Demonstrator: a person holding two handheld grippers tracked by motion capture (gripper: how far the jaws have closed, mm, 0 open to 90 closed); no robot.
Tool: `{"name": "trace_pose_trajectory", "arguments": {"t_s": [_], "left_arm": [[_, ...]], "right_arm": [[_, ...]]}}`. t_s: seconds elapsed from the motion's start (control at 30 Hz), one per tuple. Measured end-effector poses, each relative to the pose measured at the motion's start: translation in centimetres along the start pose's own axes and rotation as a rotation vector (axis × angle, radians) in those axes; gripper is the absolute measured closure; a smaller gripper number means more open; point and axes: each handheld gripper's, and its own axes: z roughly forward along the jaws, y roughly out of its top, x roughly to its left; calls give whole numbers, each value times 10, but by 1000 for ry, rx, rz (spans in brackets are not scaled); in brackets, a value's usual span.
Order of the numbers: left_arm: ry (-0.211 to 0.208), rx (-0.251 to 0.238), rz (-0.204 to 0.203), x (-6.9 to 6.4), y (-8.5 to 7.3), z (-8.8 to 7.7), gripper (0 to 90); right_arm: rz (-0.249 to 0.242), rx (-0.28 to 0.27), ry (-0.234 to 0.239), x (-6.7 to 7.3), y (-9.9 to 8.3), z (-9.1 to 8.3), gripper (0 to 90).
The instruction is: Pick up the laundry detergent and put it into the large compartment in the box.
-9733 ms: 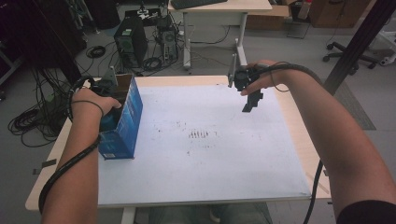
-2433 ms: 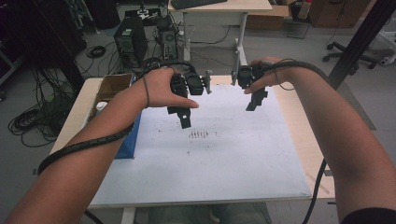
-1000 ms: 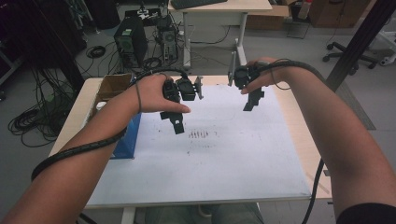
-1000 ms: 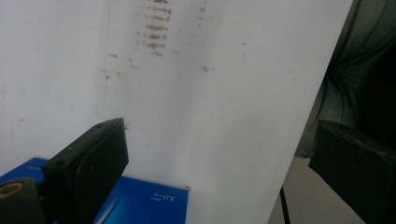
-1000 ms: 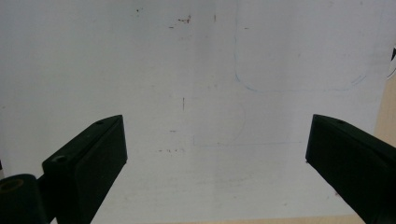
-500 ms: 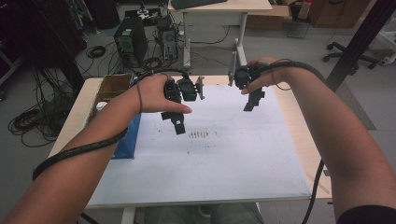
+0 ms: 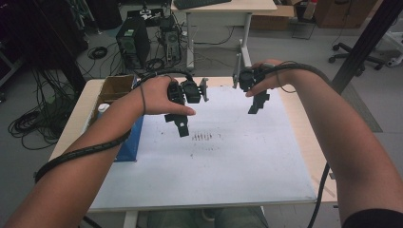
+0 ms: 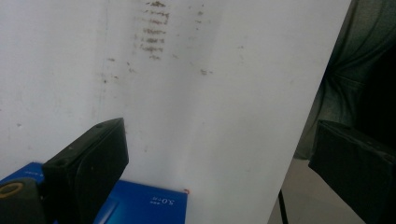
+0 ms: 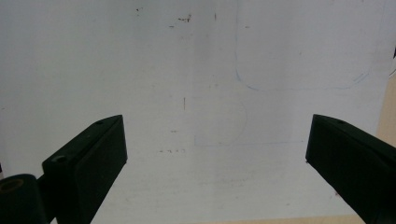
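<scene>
My left gripper (image 7: pixel 182 124) hangs above the middle of the white sheet (image 7: pixel 218 161) that covers the table, held in the person's left hand. Its jaws stand wide apart with nothing between them (image 8: pixel 219 154). A blue box (image 7: pixel 129 145) lies flat at the sheet's left edge; its corner (image 8: pixel 149 205) shows below the left gripper's jaws. My right gripper (image 7: pixel 256 102) is held above the far right part of the sheet. It is open too, with only bare white sheet between its jaws (image 9: pixel 217 154).
An open cardboard box (image 7: pixel 114 90) sits at the table's far left corner, with a small white bottle (image 7: pixel 101 110) beside it. Dark smudges (image 7: pixel 204 137) mark the sheet's middle. A computer tower (image 7: pixel 130 42), cables and another desk (image 7: pixel 223 7) stand beyond the table.
Earlier the left gripper was at the blue box, which stood upright at the left edge. Now the box lies flat and the left gripper is over the sheet's middle. The right gripper has barely moved.
</scene>
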Motion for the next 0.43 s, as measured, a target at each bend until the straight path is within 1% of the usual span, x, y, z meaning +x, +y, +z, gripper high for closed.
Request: {"name": "trace_pose_trajectory", "arguments": {"t_s": [0.03, 0.1, 0.33, 0.37, 0.43], "left_arm": [[5, -2, 3, 0, 0, 0, 47], [1, -2, 3, -1, 0, 0, 47], [10, -7, 4, -4, 1, -1, 46], [6, -7, -1, -5, 1, -1, 45], [-2, -22, 6, -5, 2, -2, 45]], "right_arm": [[1, 0, 0, 0, 0, 0, 52], [1, 0, -2, 1, 0, -1, 52], [2, -5, -12, 5, 0, -5, 50], [4, -5, -14, 5, 0, -6, 49], [-3, -8, -12, 6, -1, -6, 48]]}}
